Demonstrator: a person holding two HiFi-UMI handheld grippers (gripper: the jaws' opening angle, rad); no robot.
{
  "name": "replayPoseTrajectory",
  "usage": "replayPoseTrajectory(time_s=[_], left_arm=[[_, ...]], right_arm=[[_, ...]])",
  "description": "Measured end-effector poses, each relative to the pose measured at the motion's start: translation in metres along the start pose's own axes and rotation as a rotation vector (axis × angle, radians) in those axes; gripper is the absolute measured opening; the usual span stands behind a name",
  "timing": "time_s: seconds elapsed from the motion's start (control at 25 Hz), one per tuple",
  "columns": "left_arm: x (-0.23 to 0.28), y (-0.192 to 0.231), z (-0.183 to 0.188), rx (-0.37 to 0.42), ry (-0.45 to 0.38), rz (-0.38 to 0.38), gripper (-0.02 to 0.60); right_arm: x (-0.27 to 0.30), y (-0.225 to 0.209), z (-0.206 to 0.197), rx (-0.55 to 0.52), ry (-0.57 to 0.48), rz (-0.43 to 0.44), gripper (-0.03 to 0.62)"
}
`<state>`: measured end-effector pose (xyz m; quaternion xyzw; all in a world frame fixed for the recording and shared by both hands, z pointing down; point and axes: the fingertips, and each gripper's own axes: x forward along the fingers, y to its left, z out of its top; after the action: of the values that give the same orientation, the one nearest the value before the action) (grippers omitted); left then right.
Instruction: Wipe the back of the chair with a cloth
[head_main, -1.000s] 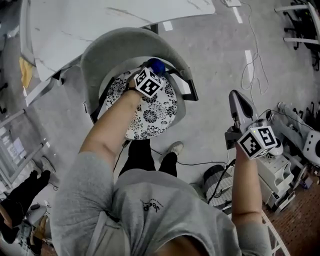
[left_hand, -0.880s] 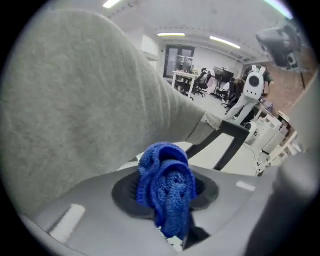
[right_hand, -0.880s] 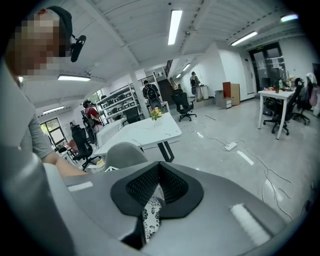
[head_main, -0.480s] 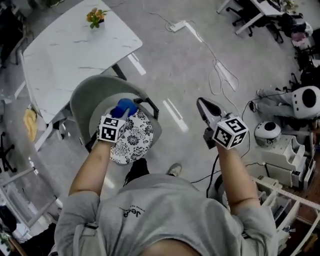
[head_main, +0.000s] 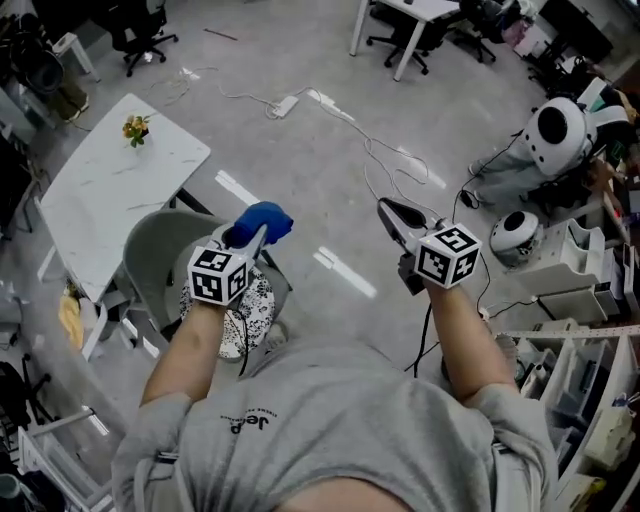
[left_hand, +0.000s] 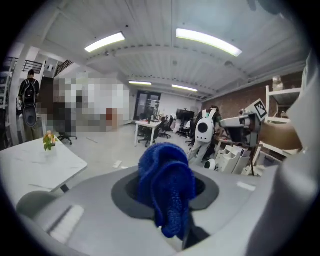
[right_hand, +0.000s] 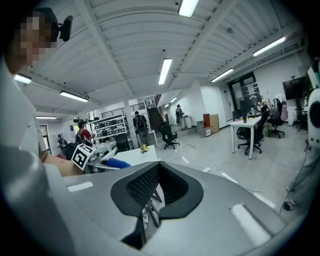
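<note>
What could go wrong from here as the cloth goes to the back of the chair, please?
The blue cloth hangs loosely bunched from the left gripper's shut jaws, so it might slip out when pressed against the grey chair. The black cable hanging below the empty right gripper could snag or trip the person.

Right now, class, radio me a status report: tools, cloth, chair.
Left tool shut on blue cloth, held in air. Right tool shut, empty. Cloth clear of chair back. White table beside chair.
</note>
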<state>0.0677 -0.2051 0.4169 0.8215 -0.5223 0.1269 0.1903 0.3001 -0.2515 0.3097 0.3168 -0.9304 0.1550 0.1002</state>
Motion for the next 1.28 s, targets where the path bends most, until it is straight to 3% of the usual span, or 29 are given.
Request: replayPoseTrajectory(time_s=[0.32, 0.52, 0.92, 1.28], left_arm=[[-0.004, -0.124, 0.086, 0.071, -0.113, -0.154, 0.173], [-0.013, -0.166, 0.117, 0.115, -0.164, -0.212, 0.173], [-0.041, -0.189, 0.153, 0.123, -0.249, -0.226, 0.175], [-0.054, -0.184, 0.147, 0.123, -0.247, -0.211, 0.175]], right_arm=[[-0.126, -0.024, 0.034, -0.036, -0.117, -0.112, 0.003], [-0.178, -0.028, 0.036, -0.075, -0.141, -0.174, 0.003], [-0.211, -0.021, 0.047, -0.089, -0.187, -0.178, 0.003], [-0.190, -0.008, 0.048, -0.114, -0.157, -0.120, 0.003]])
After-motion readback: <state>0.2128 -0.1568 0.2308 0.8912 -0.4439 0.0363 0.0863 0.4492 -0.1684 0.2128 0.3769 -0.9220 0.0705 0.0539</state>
